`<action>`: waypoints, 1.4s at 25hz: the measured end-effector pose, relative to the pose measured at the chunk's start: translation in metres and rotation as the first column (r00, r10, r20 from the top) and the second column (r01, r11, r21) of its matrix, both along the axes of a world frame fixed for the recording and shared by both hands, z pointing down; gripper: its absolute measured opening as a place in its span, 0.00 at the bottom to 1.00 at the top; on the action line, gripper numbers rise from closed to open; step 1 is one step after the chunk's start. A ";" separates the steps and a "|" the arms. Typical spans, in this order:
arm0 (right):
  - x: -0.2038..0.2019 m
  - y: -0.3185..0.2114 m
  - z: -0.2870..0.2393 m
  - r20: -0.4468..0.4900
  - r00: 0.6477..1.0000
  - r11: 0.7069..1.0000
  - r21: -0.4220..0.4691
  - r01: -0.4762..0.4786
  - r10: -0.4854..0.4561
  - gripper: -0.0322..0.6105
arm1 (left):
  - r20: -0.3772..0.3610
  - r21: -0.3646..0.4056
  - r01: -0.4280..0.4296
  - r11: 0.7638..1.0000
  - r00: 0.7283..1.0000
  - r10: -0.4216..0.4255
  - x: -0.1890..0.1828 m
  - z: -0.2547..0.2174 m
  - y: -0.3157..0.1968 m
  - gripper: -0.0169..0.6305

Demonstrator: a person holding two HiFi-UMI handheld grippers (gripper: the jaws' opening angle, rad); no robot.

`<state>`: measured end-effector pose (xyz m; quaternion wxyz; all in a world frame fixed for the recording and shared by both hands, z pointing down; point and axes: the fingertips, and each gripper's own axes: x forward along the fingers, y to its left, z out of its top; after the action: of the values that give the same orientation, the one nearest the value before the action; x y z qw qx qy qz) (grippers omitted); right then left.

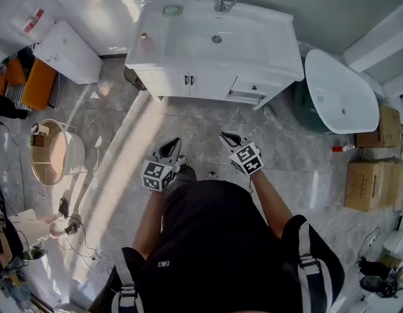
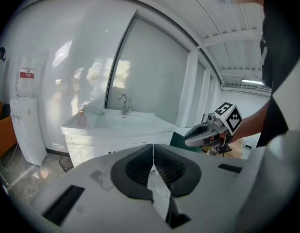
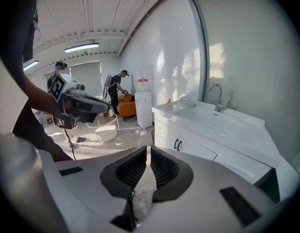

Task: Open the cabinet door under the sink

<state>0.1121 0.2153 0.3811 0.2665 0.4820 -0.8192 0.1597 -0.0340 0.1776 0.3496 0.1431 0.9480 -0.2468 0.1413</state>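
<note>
A white vanity [image 1: 214,44] with a sink and chrome tap stands against the far wall. Its two cabinet doors [image 1: 179,82] are closed, with a pair of dark handles [image 1: 188,80] where they meet. The handles [image 3: 177,143] also show in the right gripper view. My left gripper [image 1: 170,150] and right gripper [image 1: 229,137] are held side by side in front of my body, well short of the cabinet, pointing toward it. Both are shut with nothing between the pads. In the left gripper view the left gripper [image 2: 153,152] faces the vanity [image 2: 111,130].
A white appliance [image 1: 68,51] stands left of the vanity, with an orange chair [image 1: 32,83] beyond it. A round side table [image 1: 55,152] stands on the floor at left. A white tub [image 1: 342,93] and cardboard boxes [image 1: 371,181] are at right. A person [image 3: 116,93] stands in the distance.
</note>
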 end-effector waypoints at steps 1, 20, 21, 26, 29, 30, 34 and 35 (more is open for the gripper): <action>-0.003 -0.006 0.000 -0.001 1.000 1.000 -0.004 -0.005 0.005 0.18 | 0.000 -0.002 -0.005 1.000 1.000 0.005 -0.002 0.000 -0.006 0.05; -0.047 -0.080 0.027 0.011 0.983 0.982 -0.043 -0.182 0.183 0.18 | 0.010 -0.052 -0.158 0.986 0.987 0.159 -0.041 0.038 -0.110 0.05; -0.047 -0.079 0.029 0.013 0.982 0.982 -0.048 -0.185 0.186 0.18 | 0.011 -0.055 -0.159 0.986 0.987 0.160 -0.040 0.039 -0.111 0.05; -0.046 -0.082 0.041 0.024 0.984 0.981 -0.087 -0.174 0.177 0.18 | 0.015 -0.071 -0.149 0.986 0.989 0.150 -0.036 0.044 -0.120 0.05; -0.044 -0.090 0.045 0.031 0.989 0.985 -0.101 -0.141 0.145 0.18 | 0.016 -0.088 -0.105 0.991 0.994 0.107 -0.035 0.050 -0.132 0.05; -0.042 -0.093 0.046 0.034 0.991 0.987 -0.106 -0.124 0.128 0.18 | 0.017 -0.090 -0.082 0.993 0.996 0.084 -0.033 0.053 -0.139 0.05; -0.029 -0.098 0.060 0.051 0.998 0.989 -0.145 -0.035 0.042 0.18 | 0.030 -0.109 0.011 0.994 1.000 -0.008 -0.016 0.074 -0.161 0.05; -0.026 -0.100 0.064 0.055 0.998 0.988 -0.156 -0.013 0.022 0.18 | 0.036 -0.115 0.029 0.993 0.999 -0.025 -0.012 0.081 -0.165 0.05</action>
<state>0.0862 0.1155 0.4455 0.2788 0.4622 -0.8072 0.2389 -0.0459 0.0124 0.4302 0.1954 0.9320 -0.2536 0.1698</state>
